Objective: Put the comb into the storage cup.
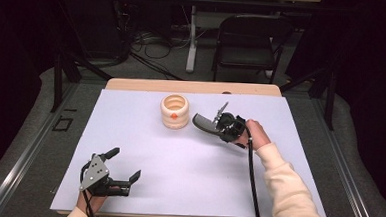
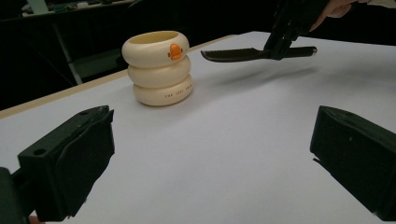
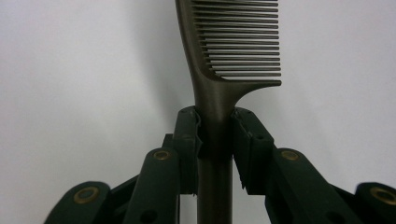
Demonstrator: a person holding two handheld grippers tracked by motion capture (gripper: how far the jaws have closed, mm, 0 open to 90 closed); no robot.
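Note:
A dark comb (image 1: 203,123) hangs level above the white table cover, and my right gripper (image 1: 220,125) is shut on its handle. In the right gripper view the two pads clamp the comb (image 3: 233,46) just below its teeth, at my right gripper (image 3: 215,135). A cream holder of three stacked rings (image 1: 175,111) with an orange mark stands just left of the comb's tip. My left gripper (image 1: 125,164) stays at the front left, open, nothing between its jaws. In the left gripper view, my left gripper (image 2: 212,154) faces the holder (image 2: 159,70) and the comb (image 2: 238,54).
The white cover (image 1: 144,136) lies over a wooden table whose far edge (image 1: 192,86) shows behind the holder. Beyond the table stand a black folding chair (image 1: 247,39) and a white table leg (image 1: 192,38), with cables on the floor.

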